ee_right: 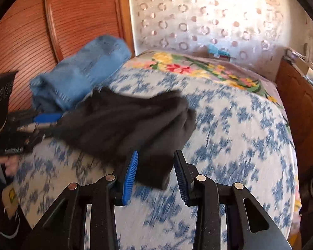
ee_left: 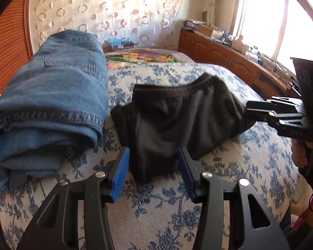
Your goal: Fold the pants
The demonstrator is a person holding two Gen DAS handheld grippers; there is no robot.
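Black pants (ee_left: pixel 177 114) lay bunched on the flowered bed (ee_left: pixel 250 158), right of folded jeans (ee_left: pixel 52 95), left gripper (ee_left: pixel 153 175) and right gripper (ee_right: pixel 155 176) both open around pant edges.

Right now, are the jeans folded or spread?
Folded: the jeans lie as a stacked bundle, layers and hem showing, beside the black pants.

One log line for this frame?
black pants: bunched on bed | left gripper: jaws open astride edge | right gripper: same | jeans: folded aside

the bed (ee_left: pixel 229 162) wears a blue-flowered cover; black pants (ee_left: pixel 177 114) lie bunched mid-bed, folded blue jeans (ee_left: pixel 52 95) just left of them, a bright floral blanket (ee_left: pixel 139 59) beyond.
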